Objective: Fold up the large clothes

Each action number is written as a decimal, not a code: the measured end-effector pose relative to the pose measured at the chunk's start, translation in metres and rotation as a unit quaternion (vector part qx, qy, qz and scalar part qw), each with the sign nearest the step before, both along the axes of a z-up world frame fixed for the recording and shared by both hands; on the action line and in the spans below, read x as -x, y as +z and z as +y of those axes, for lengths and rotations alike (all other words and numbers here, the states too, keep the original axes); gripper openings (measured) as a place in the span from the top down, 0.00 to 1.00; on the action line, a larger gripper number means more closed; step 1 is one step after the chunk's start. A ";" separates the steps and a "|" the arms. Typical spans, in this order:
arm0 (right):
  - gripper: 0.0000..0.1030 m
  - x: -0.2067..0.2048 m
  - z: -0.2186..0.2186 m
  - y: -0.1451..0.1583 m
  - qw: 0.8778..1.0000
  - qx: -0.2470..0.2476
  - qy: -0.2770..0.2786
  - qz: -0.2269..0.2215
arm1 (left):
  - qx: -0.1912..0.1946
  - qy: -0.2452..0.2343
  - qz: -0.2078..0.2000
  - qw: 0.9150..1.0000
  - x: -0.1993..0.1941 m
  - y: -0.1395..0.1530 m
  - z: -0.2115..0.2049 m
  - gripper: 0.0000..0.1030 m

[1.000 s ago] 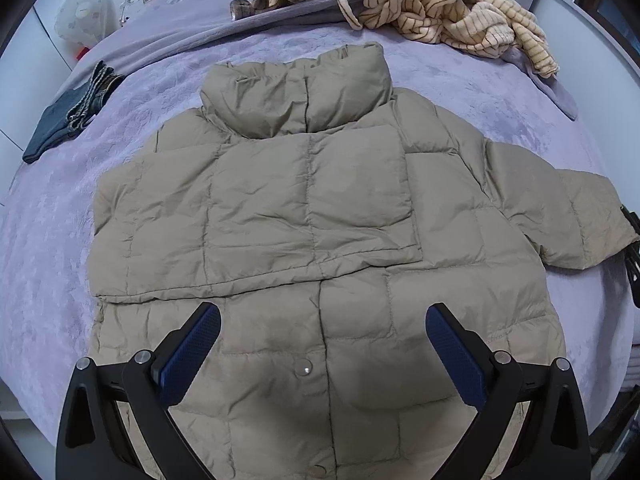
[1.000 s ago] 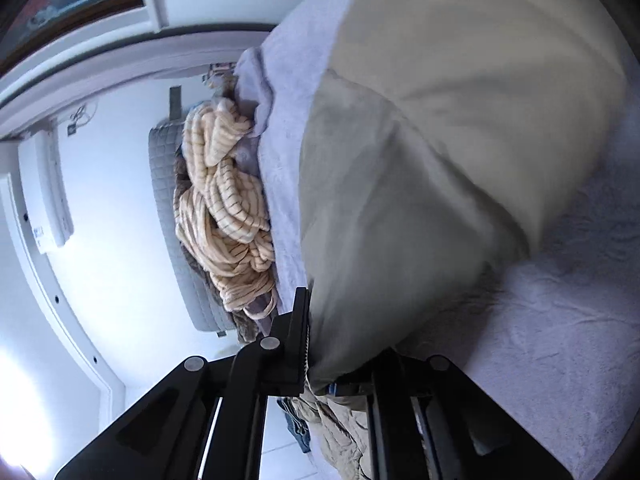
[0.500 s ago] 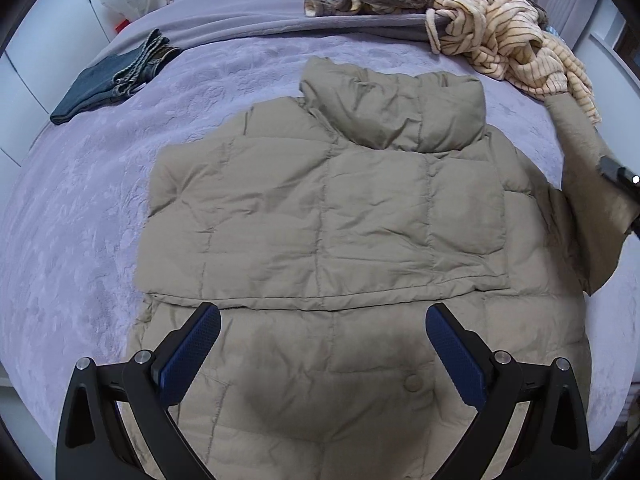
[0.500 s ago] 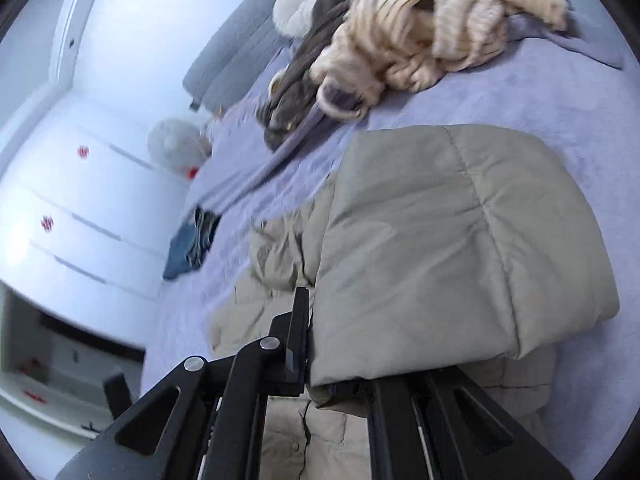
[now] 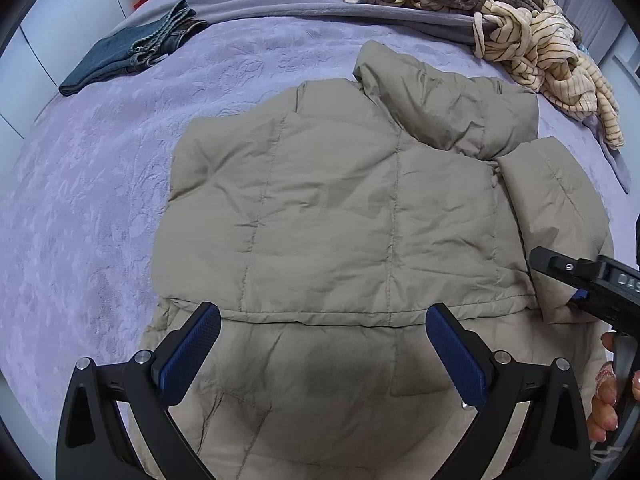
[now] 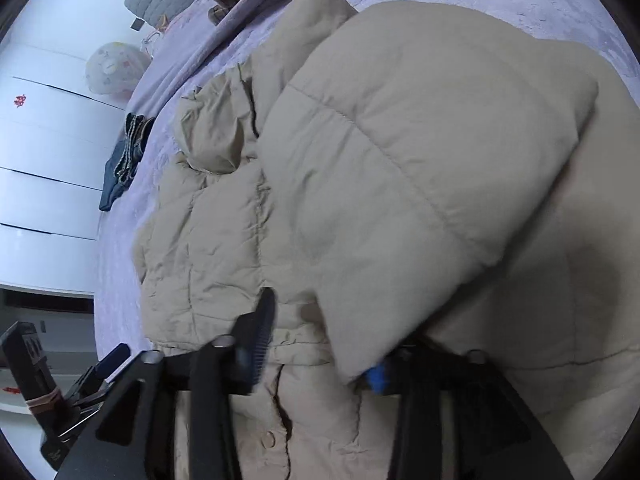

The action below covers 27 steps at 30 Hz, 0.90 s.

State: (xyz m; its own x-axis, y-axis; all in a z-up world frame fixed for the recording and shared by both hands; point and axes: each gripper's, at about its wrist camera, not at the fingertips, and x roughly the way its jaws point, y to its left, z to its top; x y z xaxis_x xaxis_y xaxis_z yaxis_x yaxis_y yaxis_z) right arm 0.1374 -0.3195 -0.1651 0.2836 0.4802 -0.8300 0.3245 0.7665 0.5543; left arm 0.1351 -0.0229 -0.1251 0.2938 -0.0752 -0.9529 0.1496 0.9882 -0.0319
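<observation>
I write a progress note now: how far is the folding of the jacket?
Done: both sleeves lie folded over the jacket. In hand: the right gripper has just been opening, the right sleeve still between its jaws. Left: the lower half is unfolded; the left gripper hovers open.

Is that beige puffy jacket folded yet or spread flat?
Partly folded: both sleeves of the jacket lie across its front; the lower half stays spread on the bed.

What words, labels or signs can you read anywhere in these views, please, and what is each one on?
"DAS": cut-off raised letters on the right gripper body, left wrist view.
Red marks on the white cupboard doors: too small to read.
Nothing readable on the puffer jacket.
</observation>
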 end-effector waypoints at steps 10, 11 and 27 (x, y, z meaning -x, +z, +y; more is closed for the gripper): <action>0.28 0.035 -0.084 0.028 0.983 -0.042 -0.178 -0.023 | 0.072 -0.003 -0.002 0.997 -0.027 0.000 0.000 0.00; 0.32 0.033 -0.094 0.022 0.977 -0.065 -0.201 -0.025 | 0.081 0.000 -0.001 0.997 -0.029 0.000 0.003 0.00; 0.47 -0.020 0.094 0.041 0.986 0.026 0.151 -0.059 | 0.317 0.032 0.059 0.946 -0.053 -0.003 0.053 0.00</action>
State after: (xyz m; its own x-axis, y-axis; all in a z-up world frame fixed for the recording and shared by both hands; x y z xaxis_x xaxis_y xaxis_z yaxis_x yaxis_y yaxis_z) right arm 0.1572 -0.2256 -0.1237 0.2299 0.5159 -0.8252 0.0124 0.8463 0.5325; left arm 0.1885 0.0299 -0.1284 0.2109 -0.6284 -0.7487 0.0488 0.7718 -0.6340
